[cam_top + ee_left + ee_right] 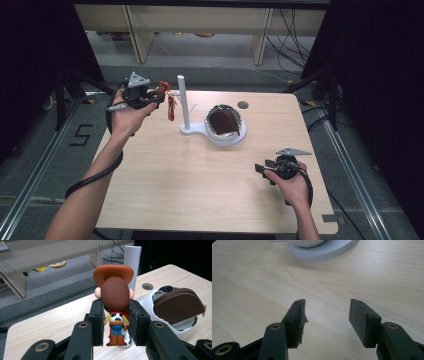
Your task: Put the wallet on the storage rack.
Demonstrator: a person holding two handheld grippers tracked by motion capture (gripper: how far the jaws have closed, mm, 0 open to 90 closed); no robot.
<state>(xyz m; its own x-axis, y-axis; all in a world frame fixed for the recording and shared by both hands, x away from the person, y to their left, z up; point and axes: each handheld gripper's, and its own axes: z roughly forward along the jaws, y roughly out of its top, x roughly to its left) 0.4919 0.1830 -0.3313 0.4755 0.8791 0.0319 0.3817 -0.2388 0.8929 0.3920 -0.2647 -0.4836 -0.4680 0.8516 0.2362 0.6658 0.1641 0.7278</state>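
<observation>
Pale wood tabletop (200, 185) is spreading out below me, ringed by grey floor and dark curtains. Nearest to me, I am resting the right gripper (325, 315) low over bare wood at the table's near right, its jaws standing spread with nothing between them. Farther out on the left, I am holding the left gripper (115, 322) lifted above the far left part of the table, its pads pinching a small cowboy figurine (115, 302) by the body, brown hat up and boots hanging free of the surface. Just beyond the figurine, a white stand (192, 131) with an upright post (183, 100) is waiting, and a white bowl (240, 136) at its side is already carrying a brown zip pouch (223, 121). I am judging the pick-up done and the carry well under way; bringing the figurine over to the stand and letting go are what remain.
</observation>
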